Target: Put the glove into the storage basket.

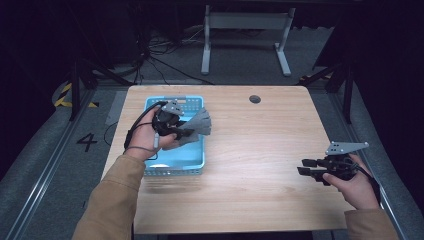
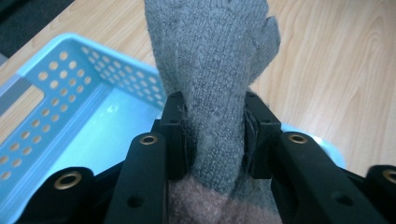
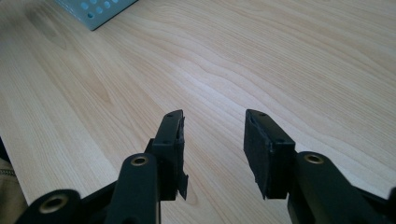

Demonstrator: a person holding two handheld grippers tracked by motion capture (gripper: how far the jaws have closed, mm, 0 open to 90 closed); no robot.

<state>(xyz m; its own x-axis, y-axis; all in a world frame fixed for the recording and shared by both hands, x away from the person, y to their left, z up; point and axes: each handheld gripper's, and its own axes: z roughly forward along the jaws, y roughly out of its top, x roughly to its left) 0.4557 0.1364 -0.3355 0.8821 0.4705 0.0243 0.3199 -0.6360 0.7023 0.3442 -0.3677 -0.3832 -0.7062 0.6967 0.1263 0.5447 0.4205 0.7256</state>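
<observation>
A grey knitted glove (image 2: 210, 70) with a pinkish cuff is pinched between the black jaws of my left gripper (image 2: 214, 135). In the high view the left gripper (image 1: 181, 131) holds the grey glove (image 1: 199, 125) above the light blue basket (image 1: 192, 161), with the glove's fingers fanned out toward the table's middle. My right gripper (image 1: 304, 166) hovers over the table near its right edge, pointing left. In the right gripper view its jaws (image 3: 212, 140) stand apart with only bare wood between them.
The wooden table (image 1: 260, 150) has a round cable hole (image 1: 255, 99) at the back. A corner of the blue basket (image 3: 95, 11) lies at the top left of the right gripper view. A white table frame (image 1: 245, 35) stands on the floor beyond.
</observation>
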